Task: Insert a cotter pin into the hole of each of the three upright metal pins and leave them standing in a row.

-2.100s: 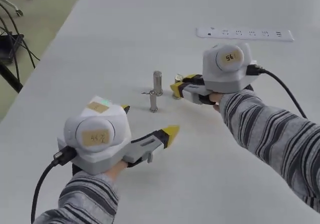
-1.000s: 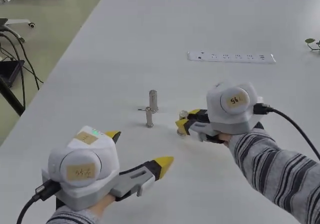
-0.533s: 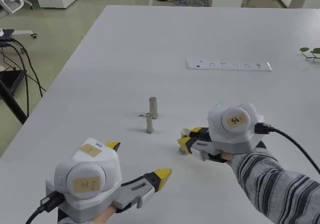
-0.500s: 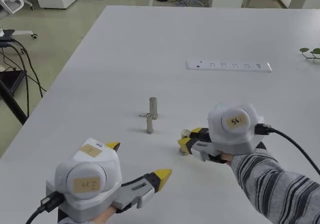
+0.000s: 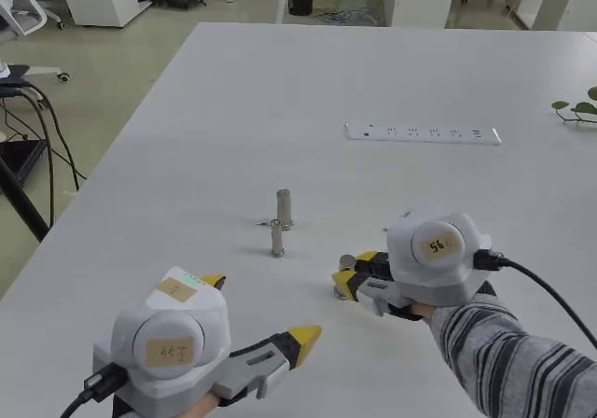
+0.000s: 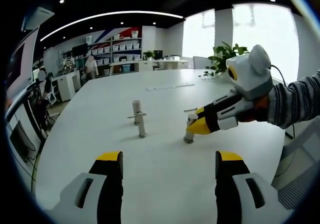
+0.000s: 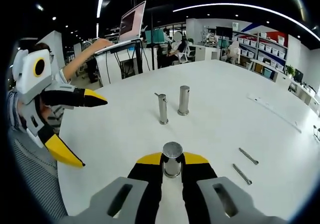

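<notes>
— Which step is this?
— One of three looks done. The near pin has a cotter pin through its top; the far pin just behind it looks bare. The right gripper is pinching the third pin, well apart from that pair.
— How does it sit?
— Upright on the table, long axis vertical, flat end up. I can't make out its hole.
— And the left gripper?
— Spread wide, holding nothing.
— Next?
— Probably it fetches one of the loose cotter pins lying flat near the right gripper, then lines it up square to the hole
</notes>
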